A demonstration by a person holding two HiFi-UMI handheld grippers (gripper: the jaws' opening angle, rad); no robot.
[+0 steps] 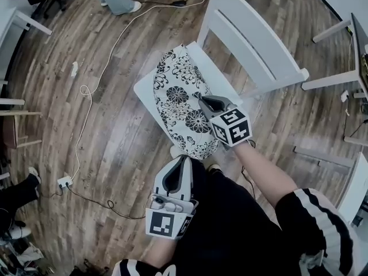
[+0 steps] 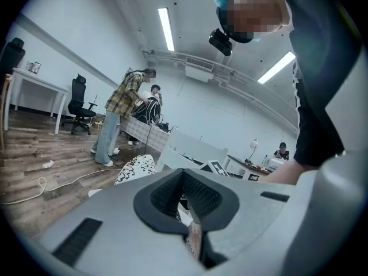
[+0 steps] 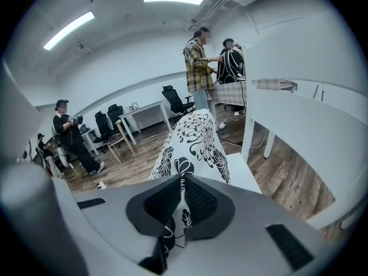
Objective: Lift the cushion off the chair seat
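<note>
Pinched near edge of black-and-white flowered fabric cushion (image 1: 178,96) in right gripper (image 1: 202,100), above white wooden chair seat (image 1: 221,79). Held left gripper (image 1: 184,159) pressed together, empty. Could have slipped from that small pinch and dropped.

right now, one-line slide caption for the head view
Right gripper clamped on the edge of a black-and-white floral cushion over a white wooden chair seat.
</note>
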